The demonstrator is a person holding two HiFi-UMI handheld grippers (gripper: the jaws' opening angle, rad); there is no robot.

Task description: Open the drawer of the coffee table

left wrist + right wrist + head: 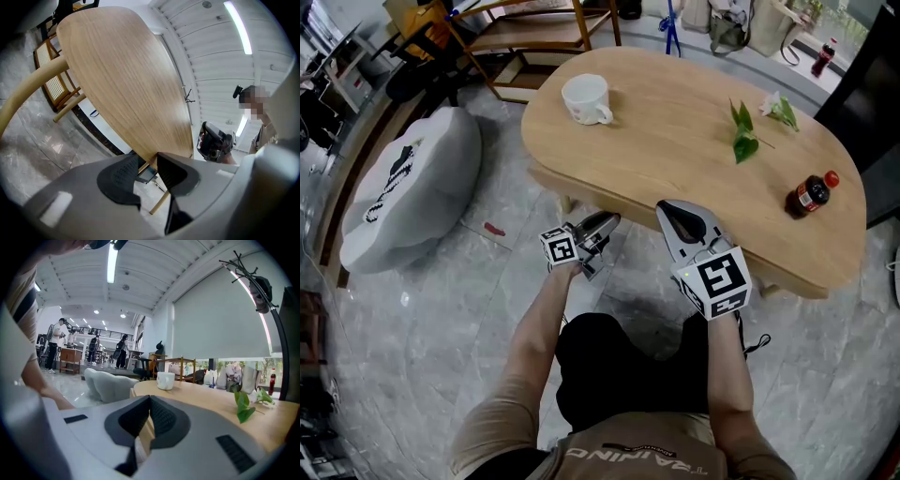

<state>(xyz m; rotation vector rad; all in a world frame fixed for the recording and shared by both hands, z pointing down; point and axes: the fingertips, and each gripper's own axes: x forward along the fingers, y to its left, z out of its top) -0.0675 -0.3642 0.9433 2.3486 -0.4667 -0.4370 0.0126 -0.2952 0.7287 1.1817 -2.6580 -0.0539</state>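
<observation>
Head view first: the coffee table (pixel 675 112) fills the top of the shot. The left gripper (pixel 605 222) is tucked low, nose in under the near rim. The right gripper (pixel 666 206) sits higher, tips right at the near edge of the top. On the table there's a white mug (pixel 586 98), some green leaves (pixel 743 136) and a cola bottle (pixel 811 194). A grey cushion (pixel 412 183) lies on the floor (pixel 487 309), off to the left. The drawer itself can't be picked out under that rim from up here.

Over to the left gripper view: the picture is tilted, and the table's wooden underside (pixel 126 75) sweeps across, with a table leg (pixel 159 204) below. The jaws stand part-way apart. The table's wooden edge sits right at the tips, with floor showing through the rest of the gap, so no clamp that I can see.

Right gripper view now: we're looking along the tabletop (pixel 211 401), mug (pixel 165 380) ahead, leaves (pixel 243 406) to the right. The fingertips meet, leaving only a slit behind them, and nothing is gripped
</observation>
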